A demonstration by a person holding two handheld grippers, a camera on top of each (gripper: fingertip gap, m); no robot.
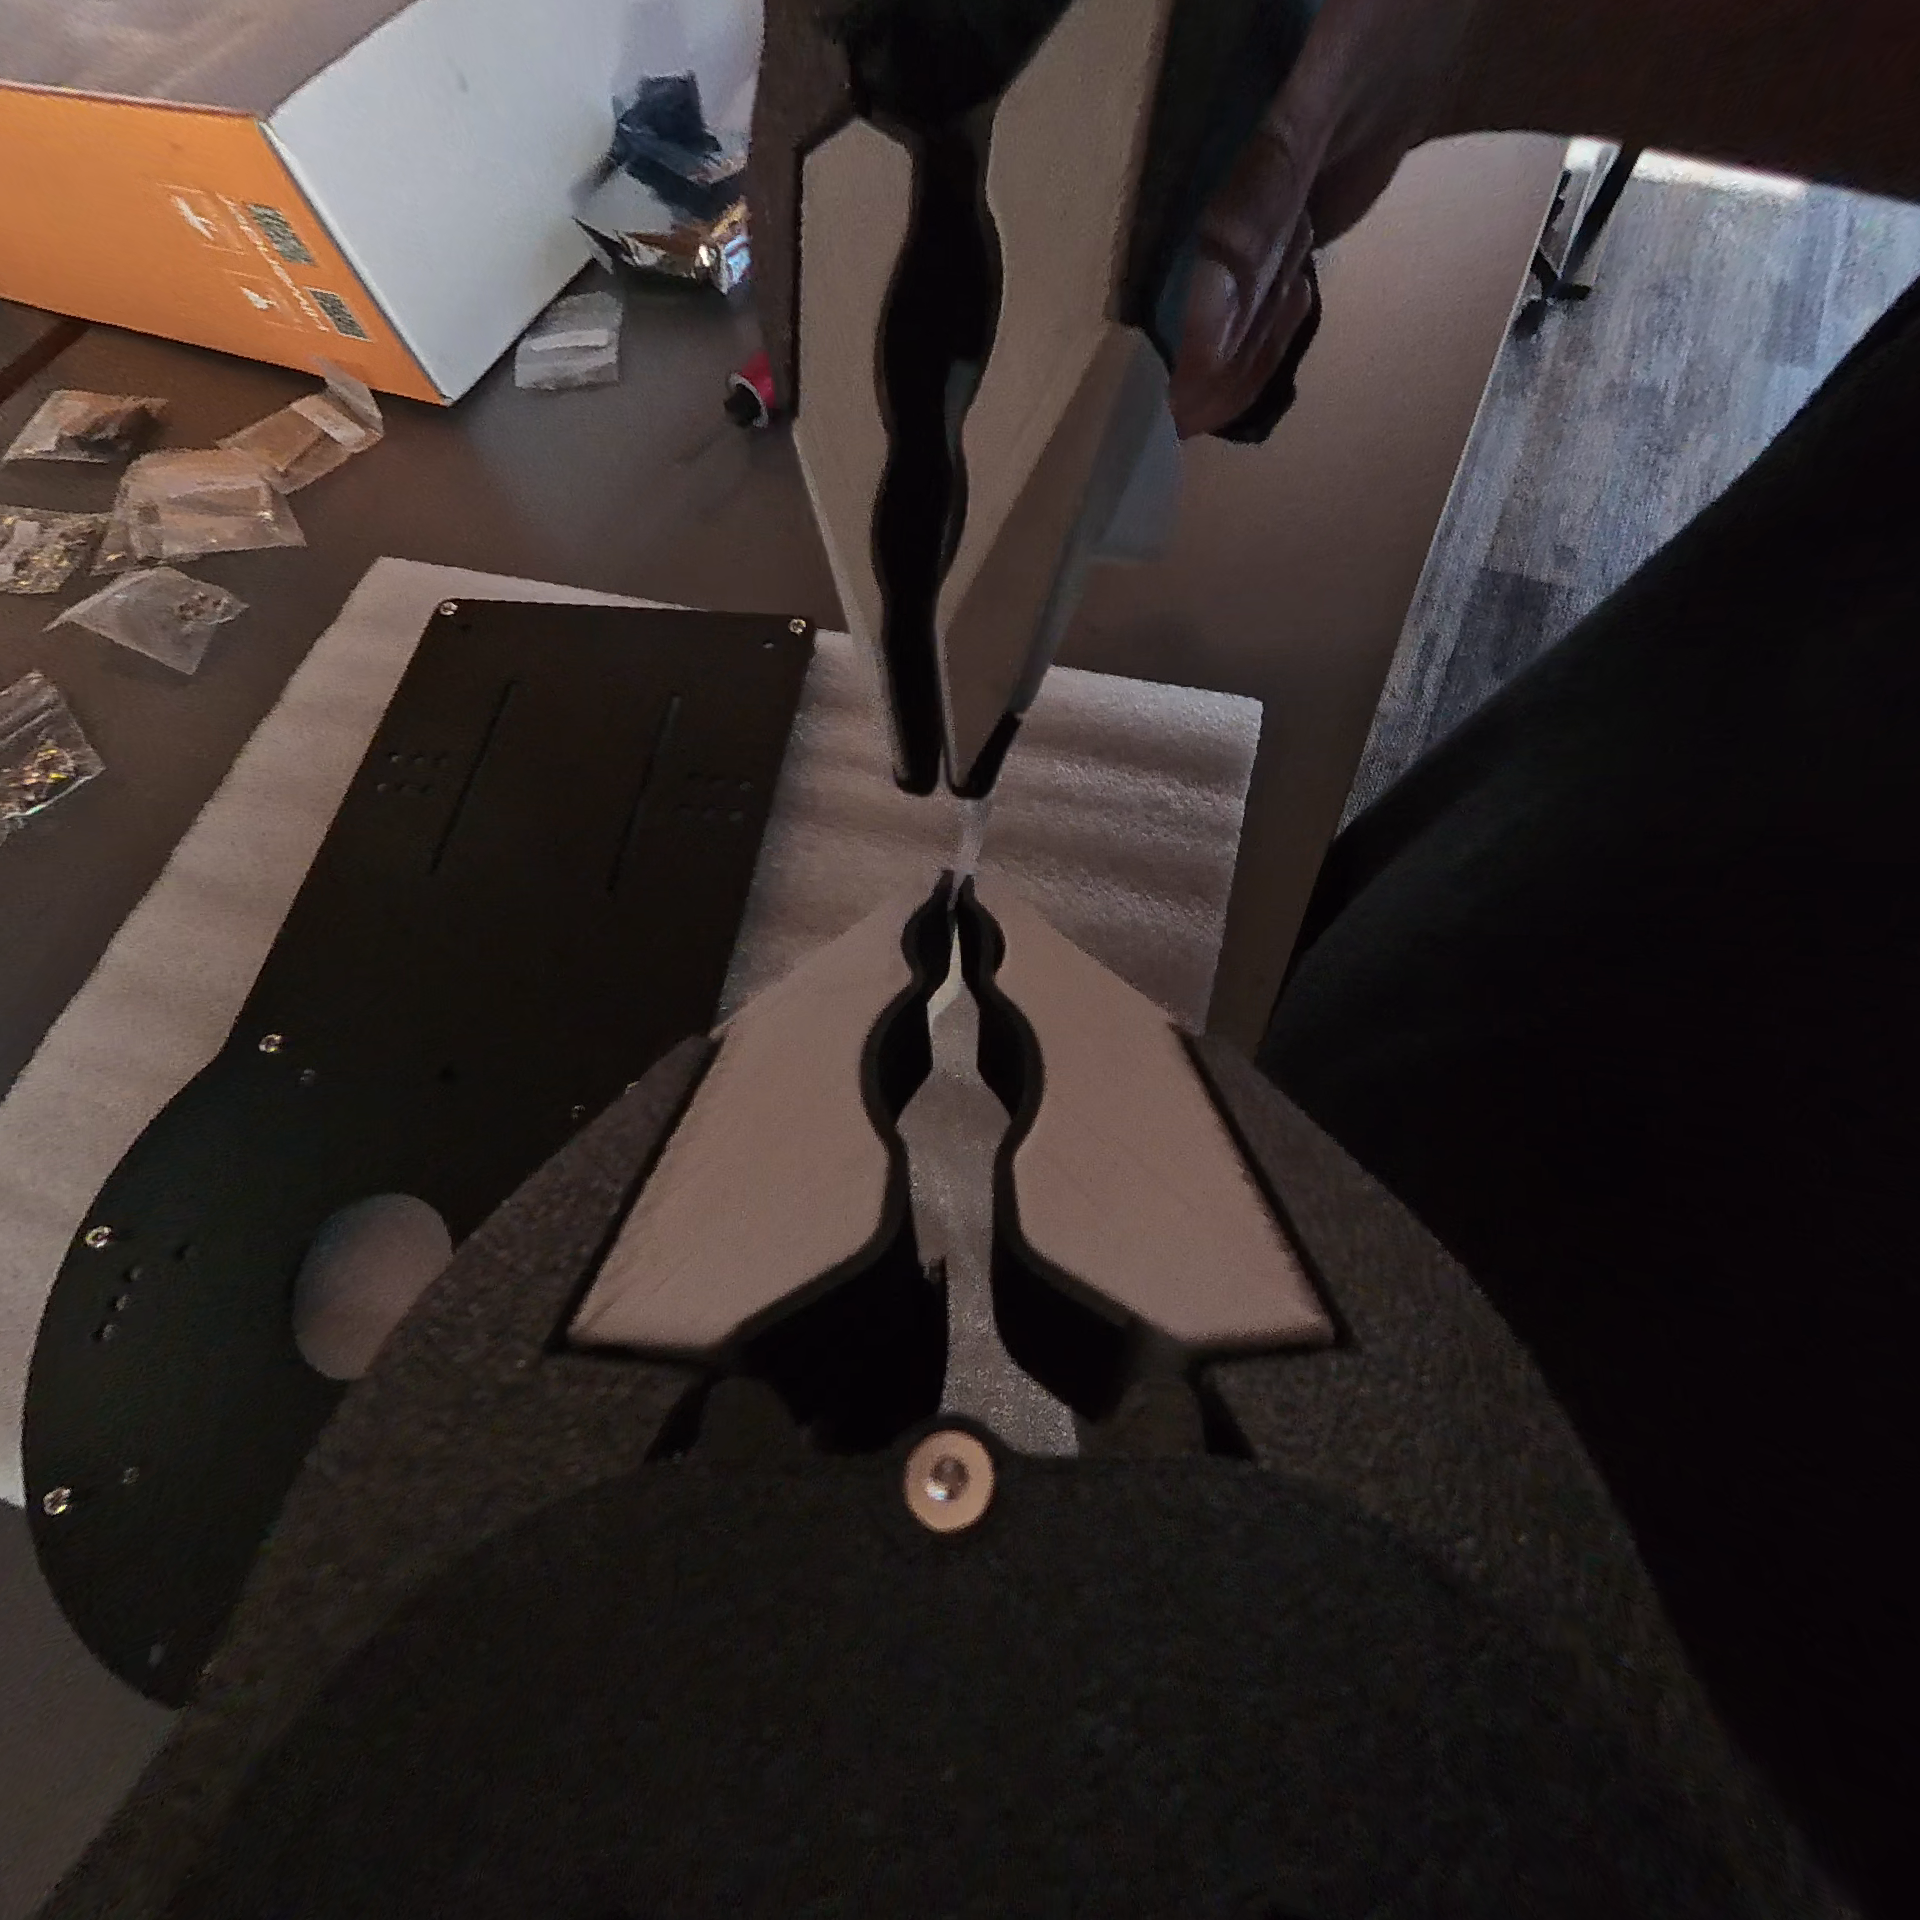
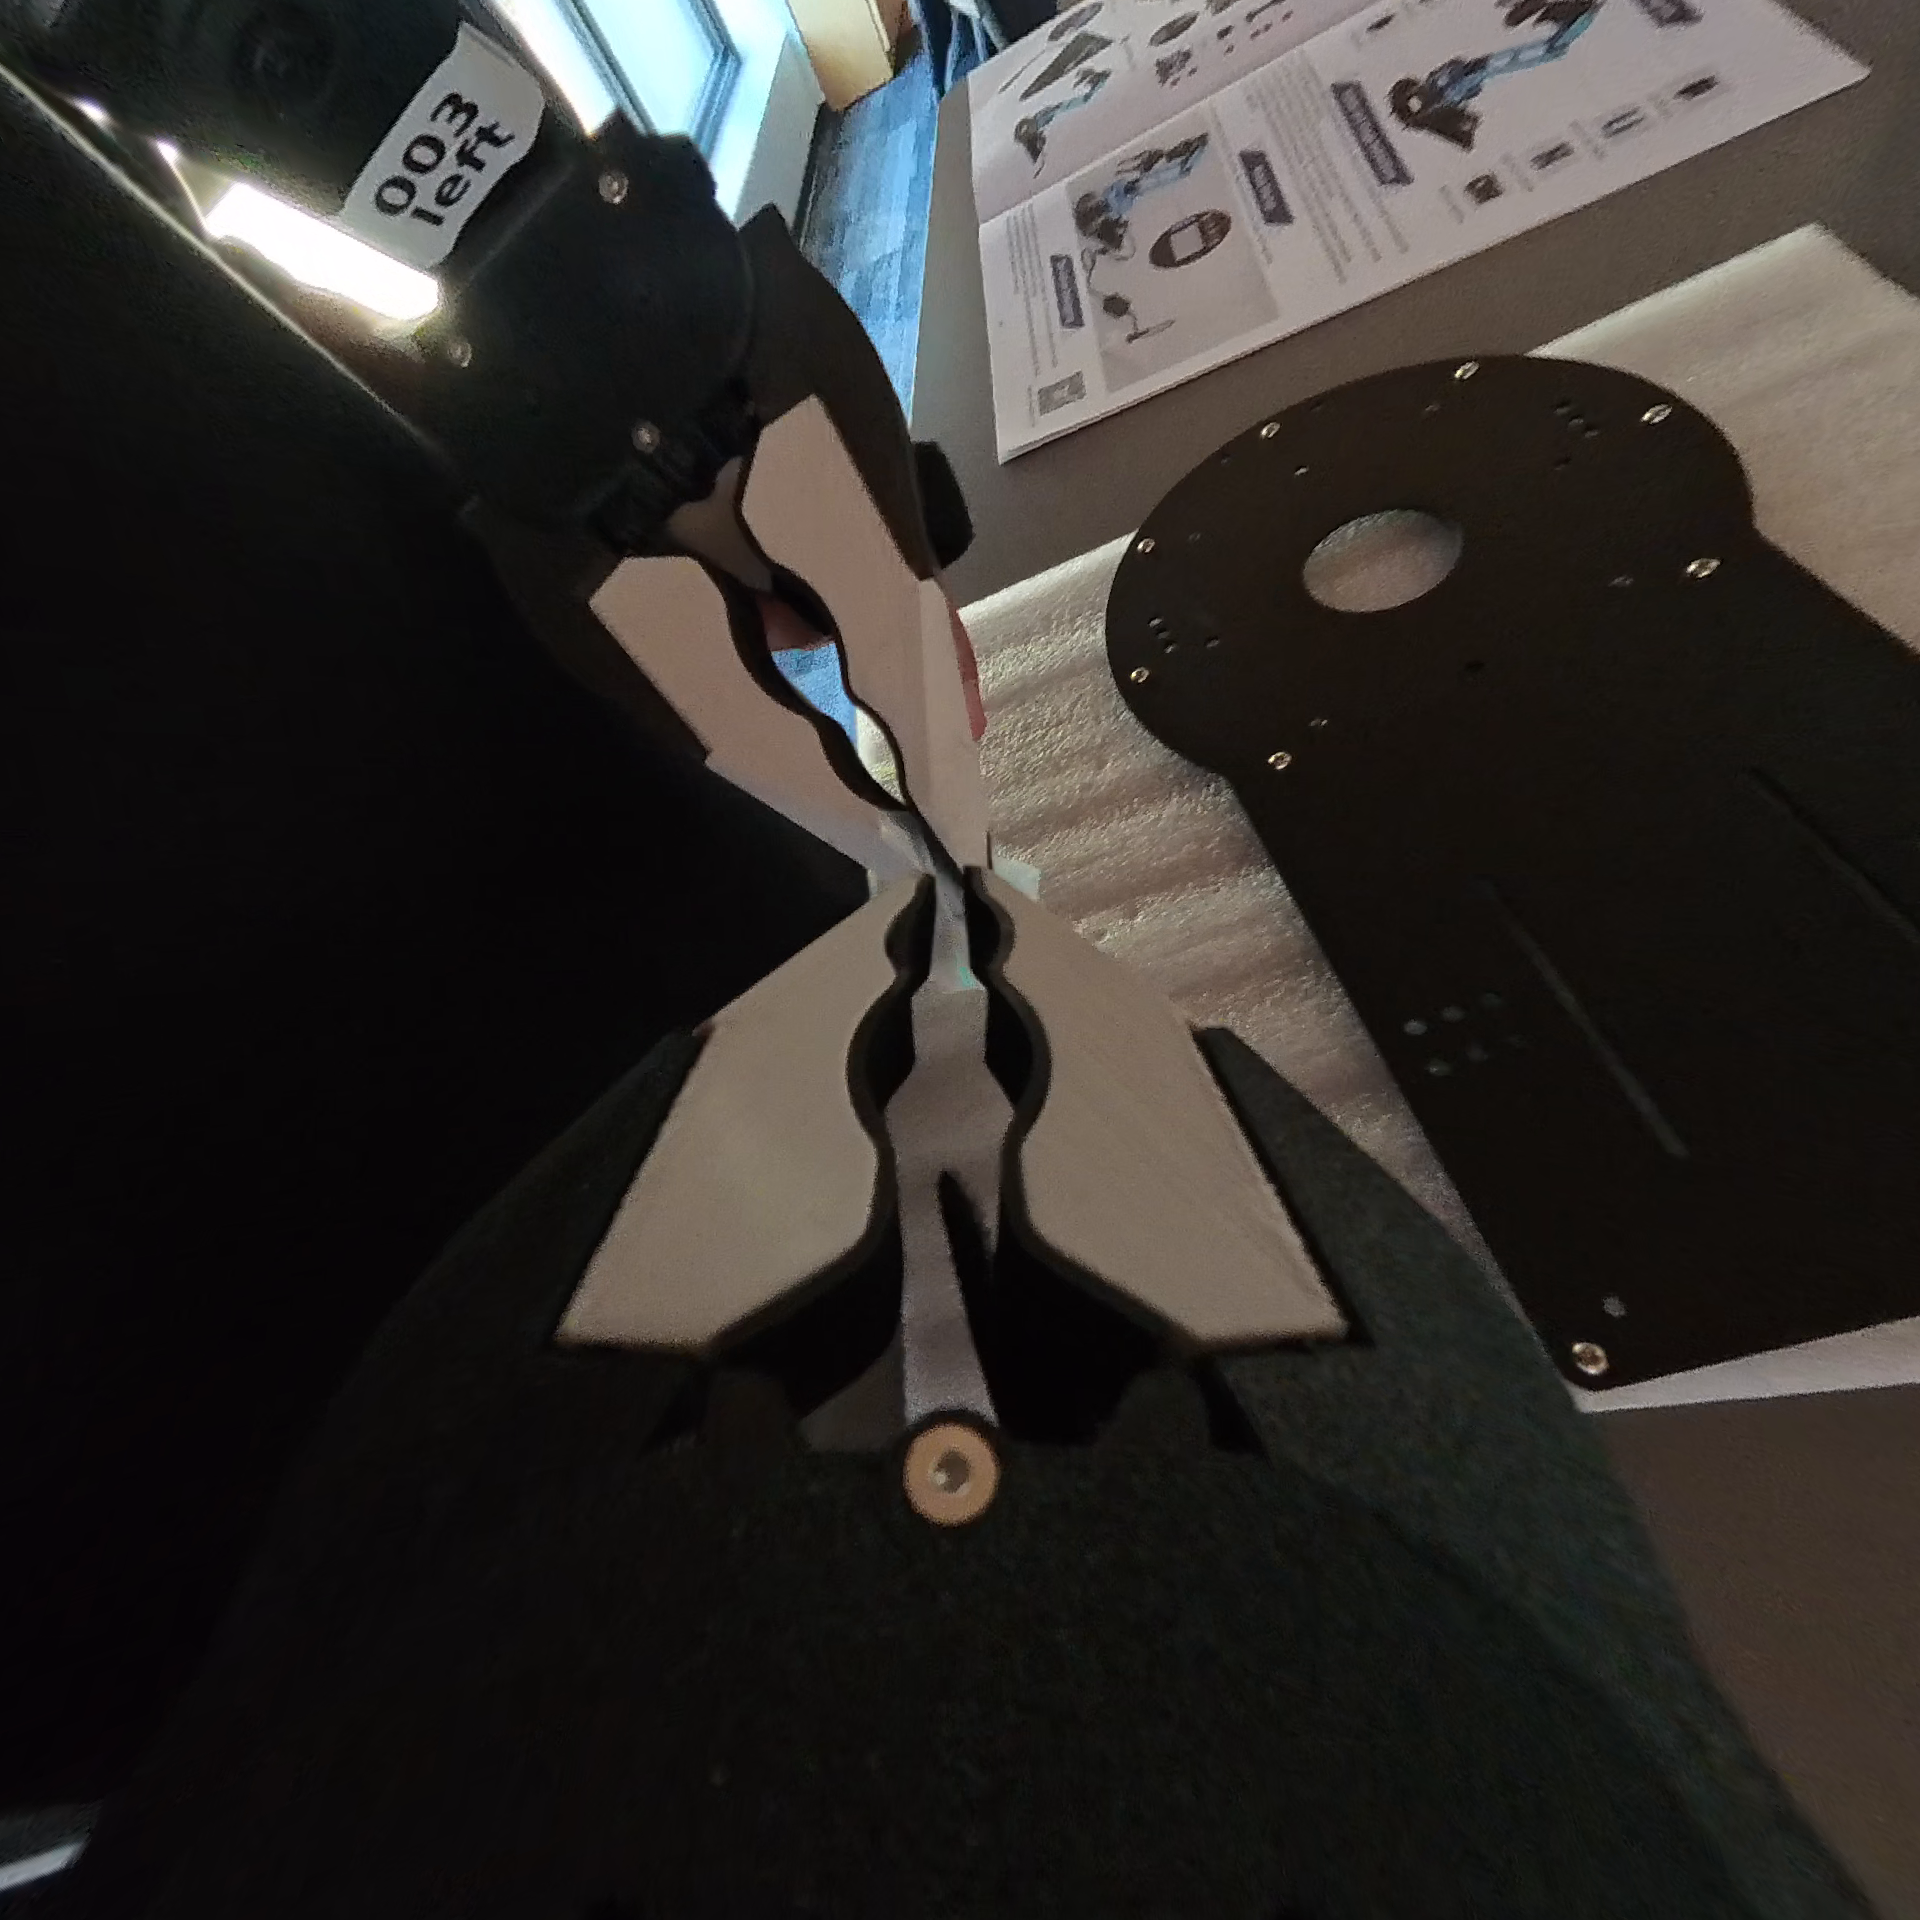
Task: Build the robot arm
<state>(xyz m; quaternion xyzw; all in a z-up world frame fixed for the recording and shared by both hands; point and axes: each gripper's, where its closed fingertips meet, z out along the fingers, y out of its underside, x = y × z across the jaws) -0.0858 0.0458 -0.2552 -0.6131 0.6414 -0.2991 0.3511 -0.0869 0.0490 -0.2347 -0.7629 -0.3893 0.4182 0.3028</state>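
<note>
My left gripper (image 1: 954, 896) and my right gripper (image 1: 938, 777) meet tip to tip just above a white foam sheet (image 1: 1101, 810). Both are nearly closed on a small thin pale piece (image 1: 968, 831) that spans the short gap between them; it looks like a clear packet or strip. In the right wrist view the right gripper (image 2: 945, 883) pinches the same piece (image 2: 951, 977), and the left gripper (image 2: 935, 831) comes in from the upper left. A black metal plate (image 1: 520, 883) with holes and slots lies on the foam beside the grippers. It also shows in the right wrist view (image 2: 1507, 779).
An orange and white box (image 1: 312, 187), several small clear hardware bags (image 1: 197, 509) and a foil packet (image 1: 675, 239) lie on the brown table. A printed instruction sheet (image 2: 1299, 187) lies beyond the plate. A hand (image 1: 1247, 291) holds the right gripper. Dark clothing (image 1: 1610, 1039) fills one side. The grippers are tip to tip, or close to it.
</note>
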